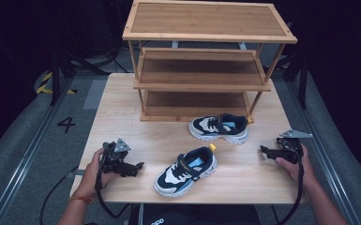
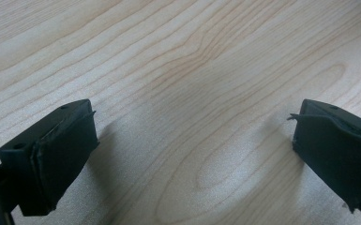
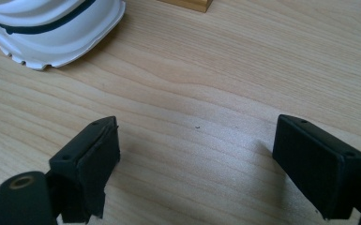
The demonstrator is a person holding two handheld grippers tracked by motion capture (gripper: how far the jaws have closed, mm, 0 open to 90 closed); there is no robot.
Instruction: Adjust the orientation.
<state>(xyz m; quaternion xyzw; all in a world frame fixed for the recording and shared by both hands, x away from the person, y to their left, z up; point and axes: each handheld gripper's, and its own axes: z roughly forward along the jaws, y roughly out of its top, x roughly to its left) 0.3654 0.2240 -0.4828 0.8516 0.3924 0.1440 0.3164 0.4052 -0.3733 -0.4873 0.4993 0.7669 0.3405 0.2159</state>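
**A:** Status on the grippers?

**B:** Left gripper (image 1: pixel 138 165) is sitting low over the table (image 1: pixel 122 117) at the near left, person's left hand (image 1: pixel 96 171) wrapping its body. Jaws are standing wide apart, nothing between them. In the left gripper view the pads (image 2: pixel 56 154) are framing bare wood grain.

**A:** Right one?

**B:** Right gripper (image 1: pixel 264 150) is resting near the right edge of the table, right hand (image 1: pixel 295 164) holding it from behind, jaws pointing in toward the middle. Also spread wide, gripping nothing. Its own view is showing both pads (image 3: pixel 94 159) over bare table, with a white sole (image 3: pixel 51 33) at top left, well clear of the jaws.

**A:** Where are the shoes?

**B:** Two navy-and-white sneakers, both lying on the table. The near sneaker (image 1: pixel 186 170) is sitting between the two grippers, toe pointing to the near left, closer to the left gripper but not touching it. The far sneaker (image 1: pixel 219 128) is lying just in front of the rack, toe pointing left, heel toward the rack's right front leg.

**A:** Rack?

**B:** Three-tier wooden shoe rack (image 1: pixel 206 61) is standing at the far end of the table. Neither gripper is touching a shoe.
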